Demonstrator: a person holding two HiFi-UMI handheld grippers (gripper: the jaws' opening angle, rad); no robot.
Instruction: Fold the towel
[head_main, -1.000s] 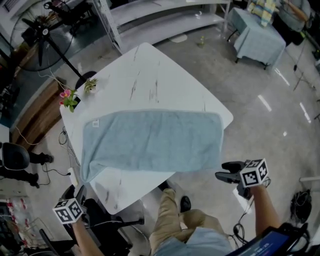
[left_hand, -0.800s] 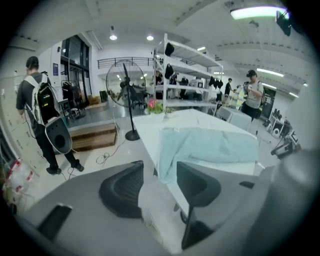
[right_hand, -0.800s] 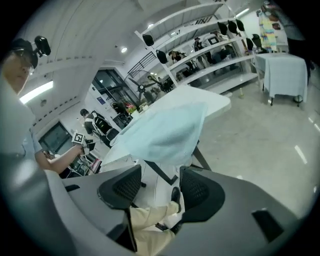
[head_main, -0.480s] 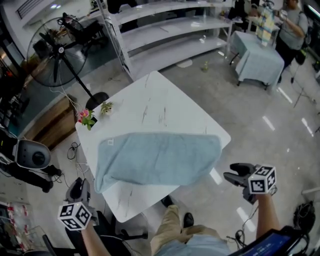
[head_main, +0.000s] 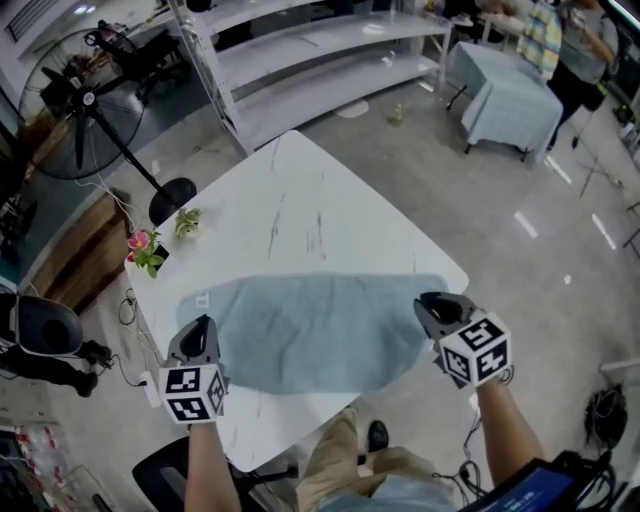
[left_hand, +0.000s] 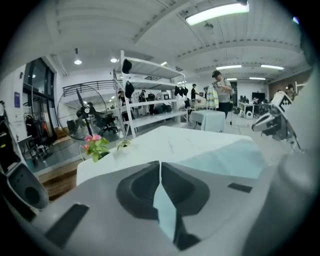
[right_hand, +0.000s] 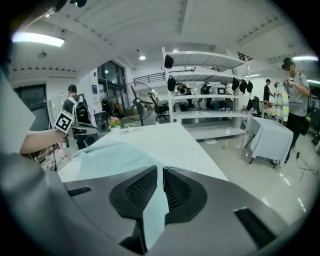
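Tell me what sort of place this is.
Probably an open lab or workshop hall rather than a home: long white shelving racks, a pedestal fan, and a white work table bearing the towel.

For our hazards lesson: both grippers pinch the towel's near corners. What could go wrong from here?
1. The right gripper, its jaws just closed further, and the left gripper hold only thin edges of the towel; a corner may slip out on lifting.
2. A wide fold could brush the flowers at the edge of the table.
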